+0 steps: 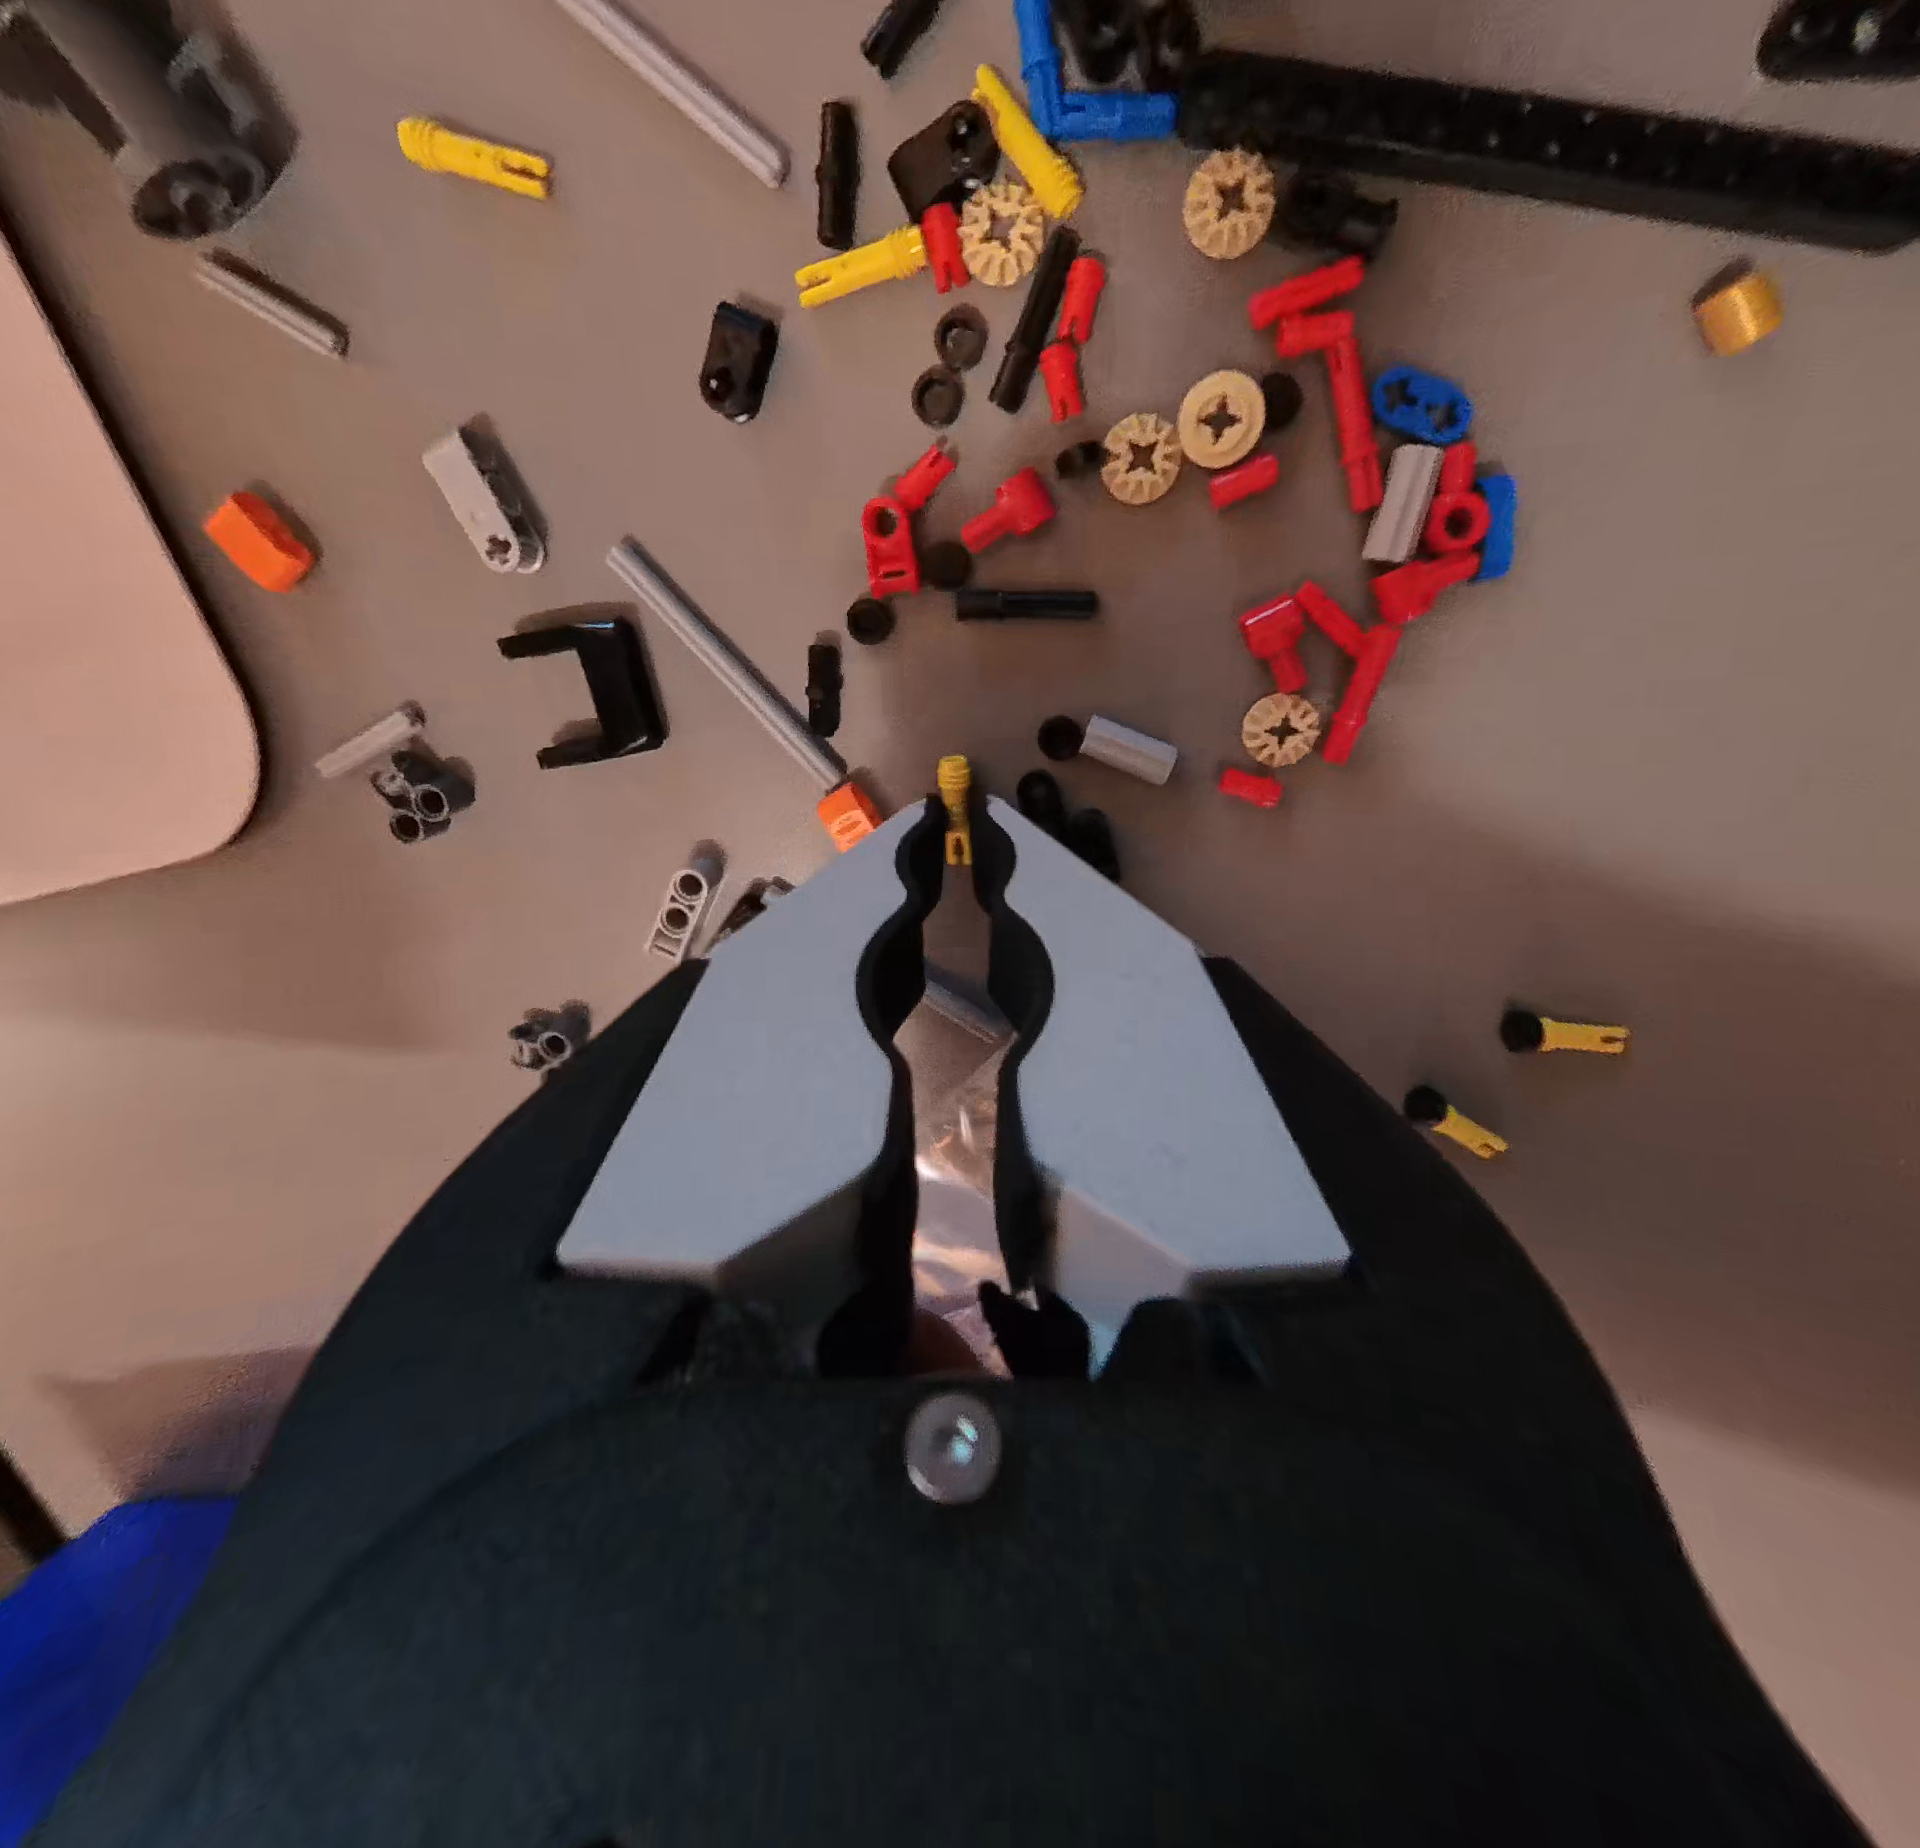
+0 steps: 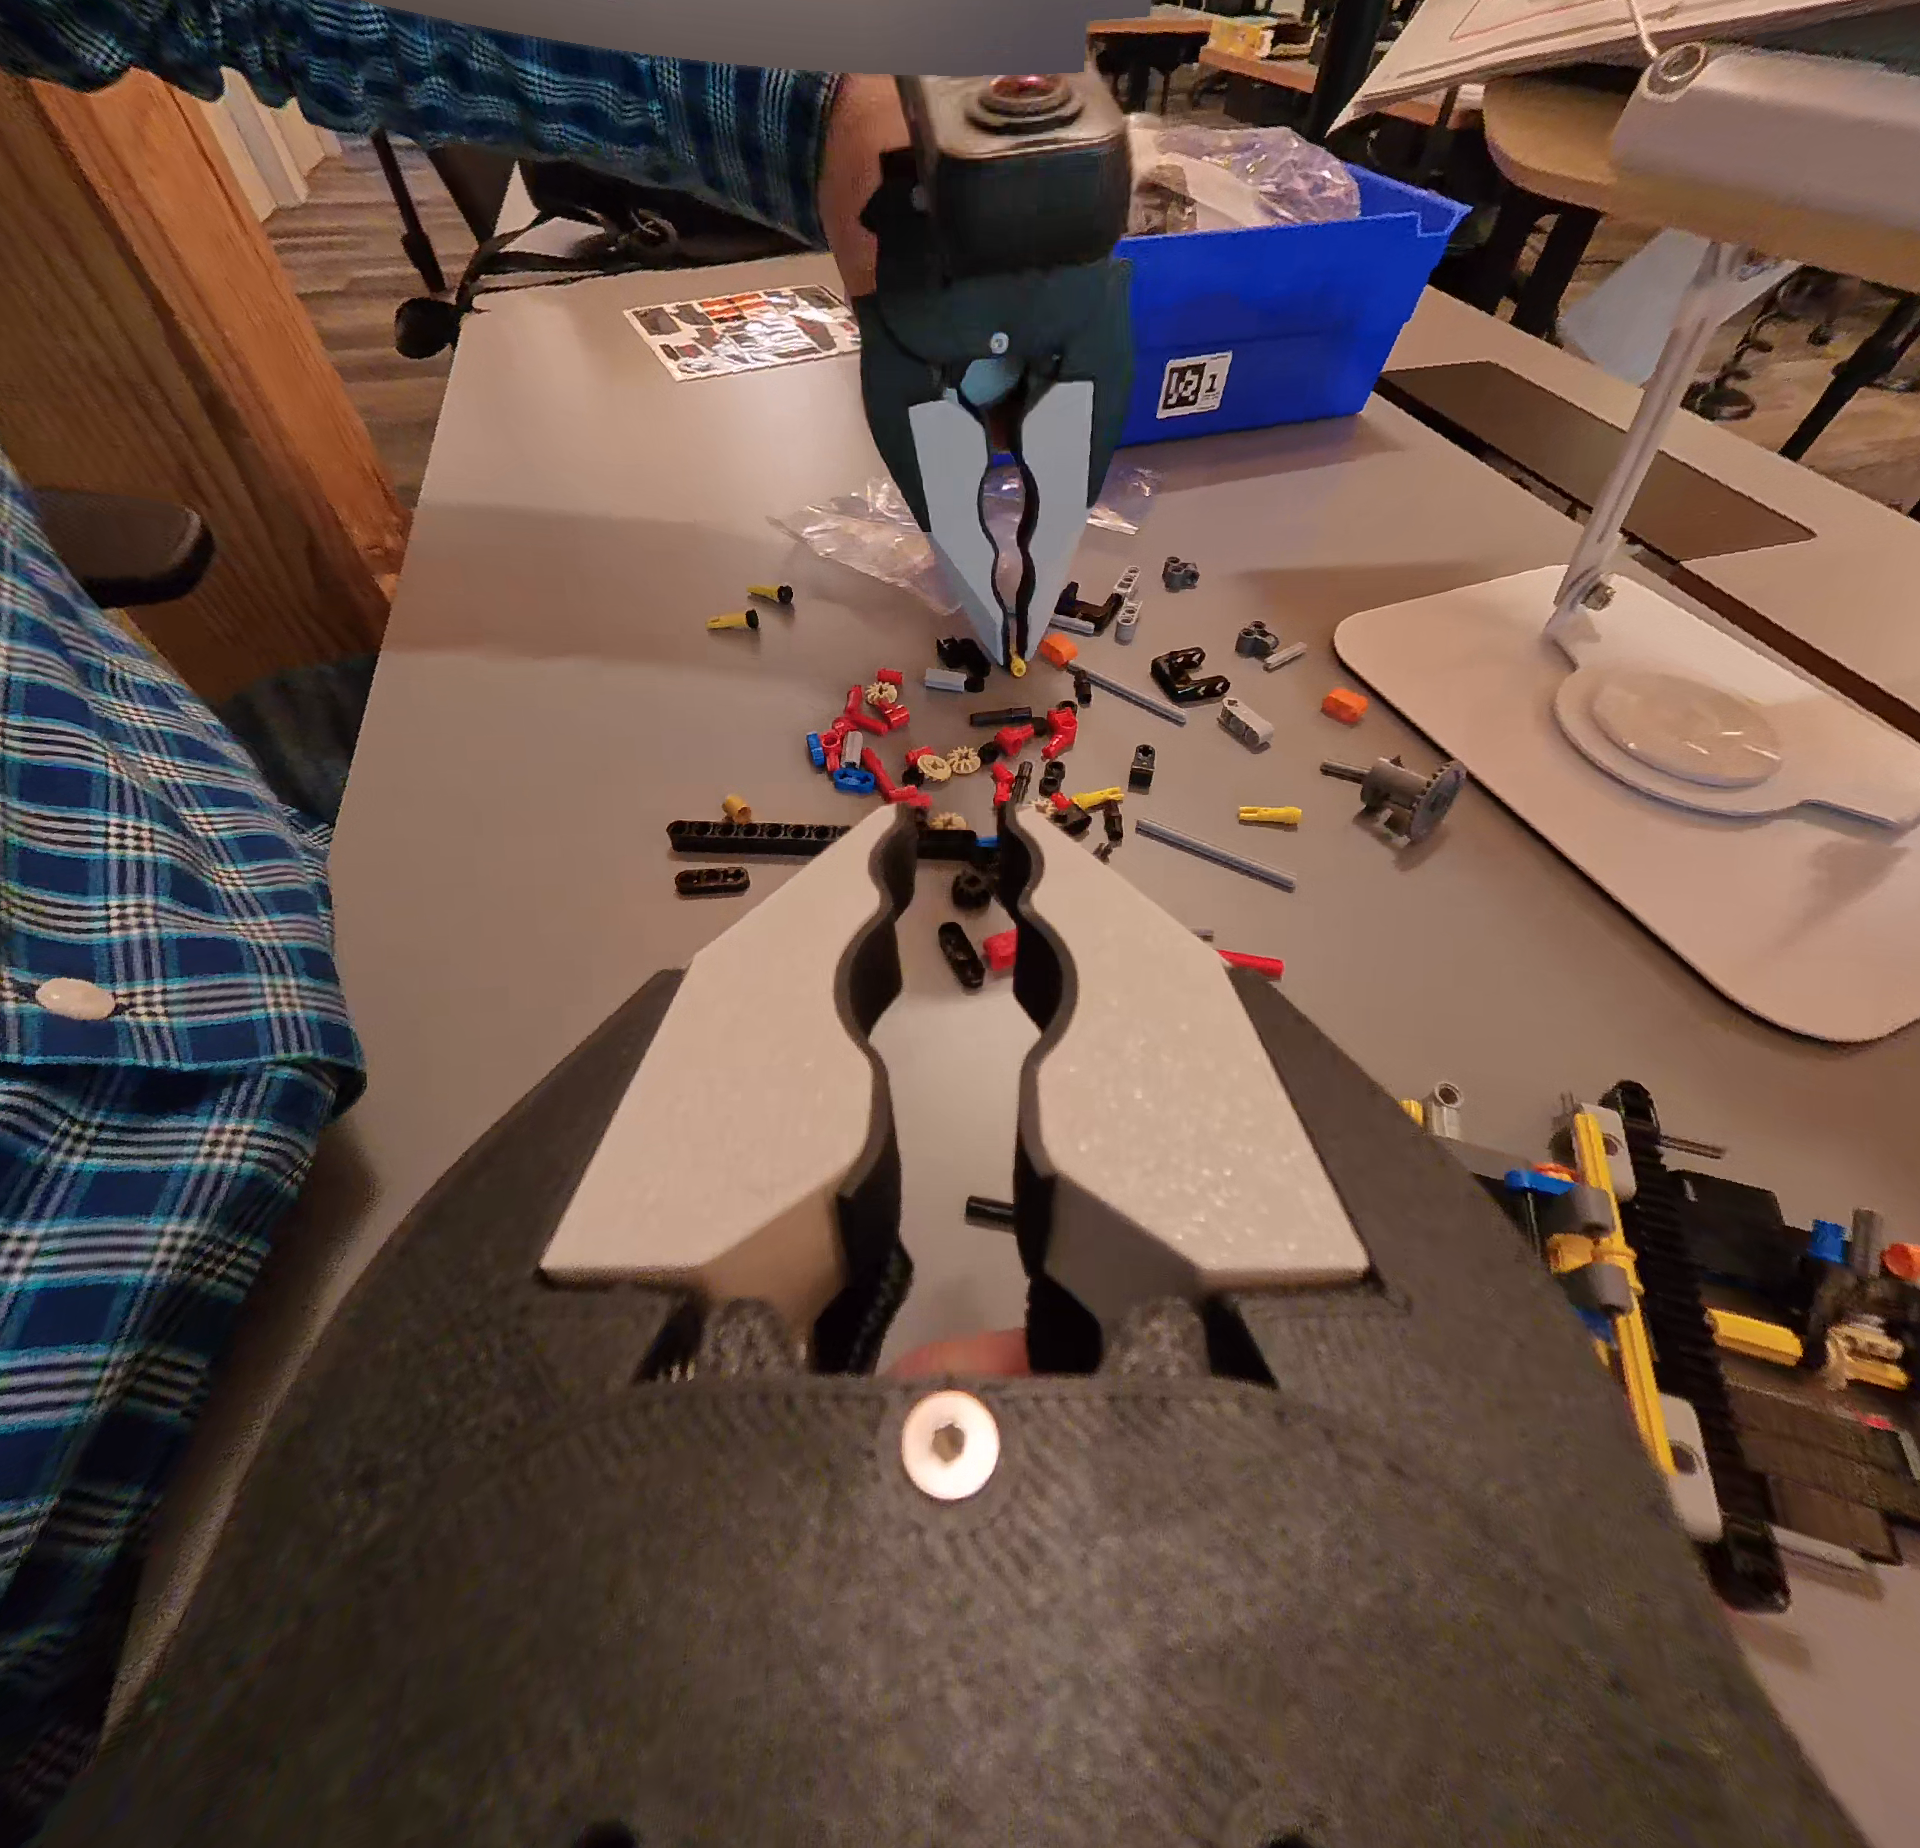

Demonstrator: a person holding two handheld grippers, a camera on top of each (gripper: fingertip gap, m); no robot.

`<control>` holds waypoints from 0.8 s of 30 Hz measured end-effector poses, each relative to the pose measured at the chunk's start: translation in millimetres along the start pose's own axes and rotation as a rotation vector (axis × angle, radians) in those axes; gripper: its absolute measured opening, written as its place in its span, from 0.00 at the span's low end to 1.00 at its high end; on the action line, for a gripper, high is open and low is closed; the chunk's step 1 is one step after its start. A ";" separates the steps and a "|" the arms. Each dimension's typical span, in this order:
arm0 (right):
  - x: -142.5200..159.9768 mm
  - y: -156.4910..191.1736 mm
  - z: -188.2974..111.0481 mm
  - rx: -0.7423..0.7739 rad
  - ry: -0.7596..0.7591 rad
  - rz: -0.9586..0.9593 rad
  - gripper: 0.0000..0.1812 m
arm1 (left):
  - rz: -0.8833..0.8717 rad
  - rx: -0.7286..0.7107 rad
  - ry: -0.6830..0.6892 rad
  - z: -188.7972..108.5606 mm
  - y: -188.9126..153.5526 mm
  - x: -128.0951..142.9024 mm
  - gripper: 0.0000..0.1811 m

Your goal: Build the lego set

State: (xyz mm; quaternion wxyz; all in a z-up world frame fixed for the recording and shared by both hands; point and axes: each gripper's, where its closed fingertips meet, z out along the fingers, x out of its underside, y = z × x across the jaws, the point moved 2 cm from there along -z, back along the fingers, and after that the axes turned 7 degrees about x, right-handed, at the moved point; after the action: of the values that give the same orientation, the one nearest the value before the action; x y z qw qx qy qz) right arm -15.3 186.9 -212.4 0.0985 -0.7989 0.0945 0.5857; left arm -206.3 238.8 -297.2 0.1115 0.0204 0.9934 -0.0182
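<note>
My left gripper [image 1: 956, 806] is shut on a small yellow pin [image 1: 954, 792] and holds it upright just above the grey table, amid loose Lego parts. The right wrist view shows it from the front [image 2: 1013, 655], with the yellow pin [image 2: 1018, 667] at its tips. My right gripper [image 2: 956, 819] is open and empty, hovering near the front of the parts pile [image 2: 935, 749]. A long black beam [image 2: 758, 835] lies to its left and also shows in the left wrist view [image 1: 1538, 141]. The partly built model [image 2: 1662, 1310] lies at the right.
A blue bin [image 2: 1278, 312] with plastic bags stands at the back. A white stand base [image 2: 1621, 790] holding the instruction booklet [image 2: 1621, 1] is at the right. A sticker sheet [image 2: 743, 331] lies far left. A grey gear assembly [image 2: 1397, 785] and grey axles [image 2: 1216, 855] lie near the stand. Across from one pair of fingers to the other is roughly 20 cm.
</note>
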 end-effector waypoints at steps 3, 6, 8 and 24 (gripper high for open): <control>-0.6 -1.8 7.8 -0.016 0.036 -0.006 0.08 | -0.062 -0.006 -0.041 -0.3 1.0 0.3 0.01; -2.8 -3.7 19.7 -0.027 0.073 -0.040 0.08 | -0.116 -0.068 -0.084 -0.2 1.4 -0.7 0.01; -7.4 -3.1 26.9 -0.040 0.080 -0.061 0.08 | -0.139 -0.119 -0.093 -0.9 0.3 0.2 0.01; 12.1 -11.3 86.3 -0.123 0.325 -0.245 0.09 | -0.532 -0.323 -0.275 -26.5 -102.1 -2.1 0.01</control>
State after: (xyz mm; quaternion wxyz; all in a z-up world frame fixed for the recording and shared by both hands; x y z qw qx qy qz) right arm -87.9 220.6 -248.8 0.1037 -0.8928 -0.0247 0.4376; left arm -214.6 137.8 -267.6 0.2375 -0.2602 0.9296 0.1085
